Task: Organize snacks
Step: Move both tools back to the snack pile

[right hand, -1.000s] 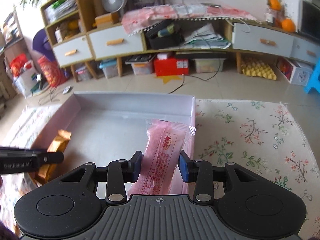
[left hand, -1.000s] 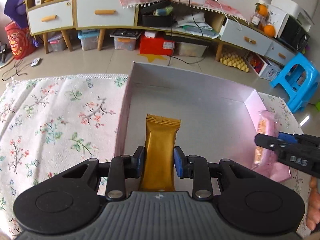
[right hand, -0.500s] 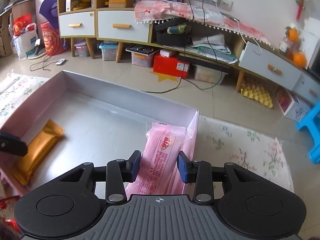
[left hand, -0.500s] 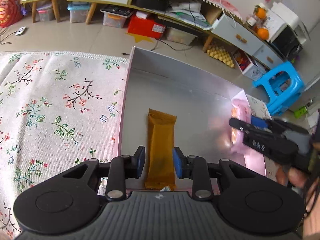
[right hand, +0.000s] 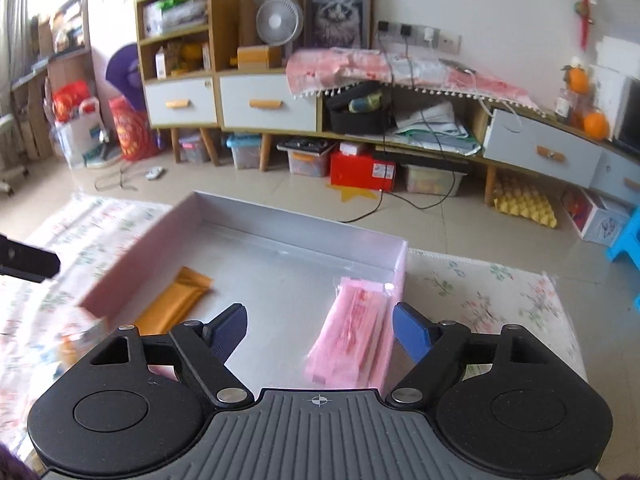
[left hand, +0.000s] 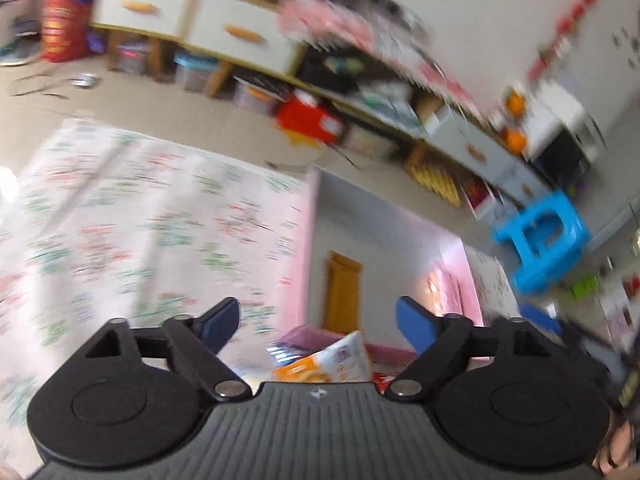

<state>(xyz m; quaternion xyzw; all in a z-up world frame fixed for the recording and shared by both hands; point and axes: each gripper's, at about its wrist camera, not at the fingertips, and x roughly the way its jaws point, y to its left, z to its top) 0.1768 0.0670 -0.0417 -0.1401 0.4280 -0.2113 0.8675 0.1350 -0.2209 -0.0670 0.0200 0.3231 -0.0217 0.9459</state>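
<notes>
Both sets of jaws are spread wide and hold nothing: left gripper [left hand: 318,322], right gripper [right hand: 319,328]. In the right wrist view the gold bar [right hand: 174,306] lies flat on the floor of the box [right hand: 296,216] at about 9 o'clock, and the pink packet [right hand: 354,332] lies at about 3 o'clock, close against the right wall, well apart from the bar. Both look like light, thin, sealed wrappers: soft, crinkly, likely slippery, contents probably breakable, so a gentle pinch across the middle of the long sides seems best, not the flimsy end seals. More snack bags [left hand: 332,362] sit at 6 o'clock in the left wrist view, right above the gripper body; probably next to pick, puffy and easily crushed. The left view is heavily motion-blurred, so the bag labels and how many bags there are cannot be read, and their lower parts are hidden. The flowered cloth [right hand: 488,300] covers the surface around the box.
</notes>
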